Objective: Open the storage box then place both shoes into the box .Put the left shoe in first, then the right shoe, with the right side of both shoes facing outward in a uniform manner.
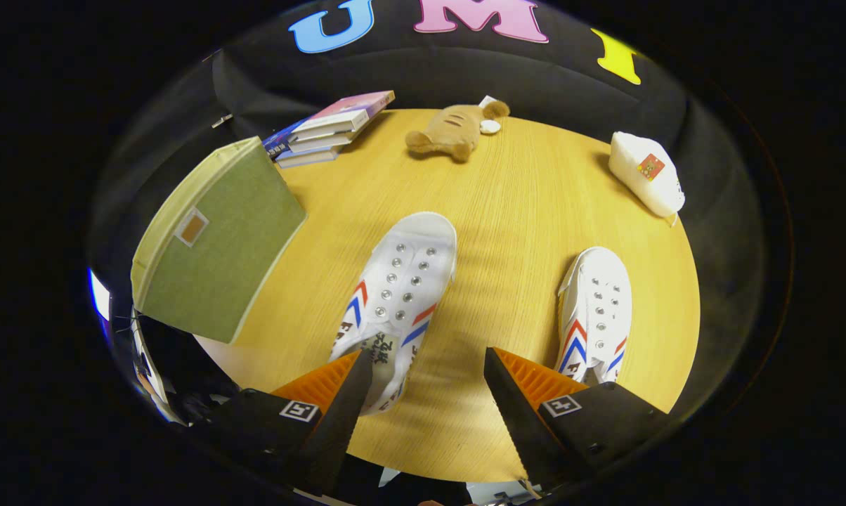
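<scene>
Two white canvas shoes with red and blue stripes lie on a round wooden table [521, 211], toes pointing away from me. One shoe [398, 295] lies just ahead of my left finger, its heel partly under that fingertip. The other shoe [597, 309] lies beyond my right finger, to its outer side. A green fabric storage box [216, 242] with a cream rim and a small label stands left of the shoes, lid closed. My gripper [426, 362] hovers above the table's near side, open, with bare wood between its fingers.
A stack of books [328, 130] lies at the far left behind the box. A brown plush toy [454, 133] rests at the far middle. A white pouch [646, 176] lies at the far right near the table's edge.
</scene>
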Demonstrator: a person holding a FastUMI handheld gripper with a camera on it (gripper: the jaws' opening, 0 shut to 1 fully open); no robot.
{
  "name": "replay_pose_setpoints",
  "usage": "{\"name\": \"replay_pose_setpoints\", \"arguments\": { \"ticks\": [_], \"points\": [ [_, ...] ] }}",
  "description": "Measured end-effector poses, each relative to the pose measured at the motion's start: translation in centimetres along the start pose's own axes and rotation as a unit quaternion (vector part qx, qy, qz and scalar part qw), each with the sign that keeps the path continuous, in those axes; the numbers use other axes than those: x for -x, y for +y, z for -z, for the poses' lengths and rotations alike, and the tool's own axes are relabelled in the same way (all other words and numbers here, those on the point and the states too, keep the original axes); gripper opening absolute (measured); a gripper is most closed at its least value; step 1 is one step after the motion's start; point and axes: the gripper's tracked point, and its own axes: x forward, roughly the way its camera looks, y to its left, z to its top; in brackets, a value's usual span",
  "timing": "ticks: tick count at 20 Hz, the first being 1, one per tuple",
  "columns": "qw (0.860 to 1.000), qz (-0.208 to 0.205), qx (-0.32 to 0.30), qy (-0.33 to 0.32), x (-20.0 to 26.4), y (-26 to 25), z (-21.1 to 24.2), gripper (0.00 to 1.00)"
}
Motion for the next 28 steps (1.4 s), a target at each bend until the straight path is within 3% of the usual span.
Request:
{"name": "replay_pose_setpoints", "arguments": {
  "ticks": [4,6,7,10,12,14,17,22,28],
  "points": [
    [1.000,-0.010,0.002,-0.001,-2.5,0.0,-0.5,0.96],
    [1.000,-0.019,-0.006,-0.010,-3.3,0.3,-1.2,0.84],
    [1.000,-0.024,-0.012,-0.008,-3.6,0.5,-1.2,0.68],
    [0.999,-0.043,-0.026,-0.001,-4.4,1.5,-1.1,0.59],
    [0.998,-0.042,-0.035,0.003,-3.8,1.8,-1.4,0.32],
    [0.998,-0.036,-0.046,0.003,-4.1,1.8,-1.2,0.26],
    [0.997,-0.039,-0.067,0.001,-3.9,1.6,-1.1,0.08],
    [0.992,-0.031,-0.119,-0.005,-2.8,2.0,-1.9,0.05],
    [0.981,-0.021,-0.191,-0.031,2.8,3.9,-3.9,0.05]
  ]
}}
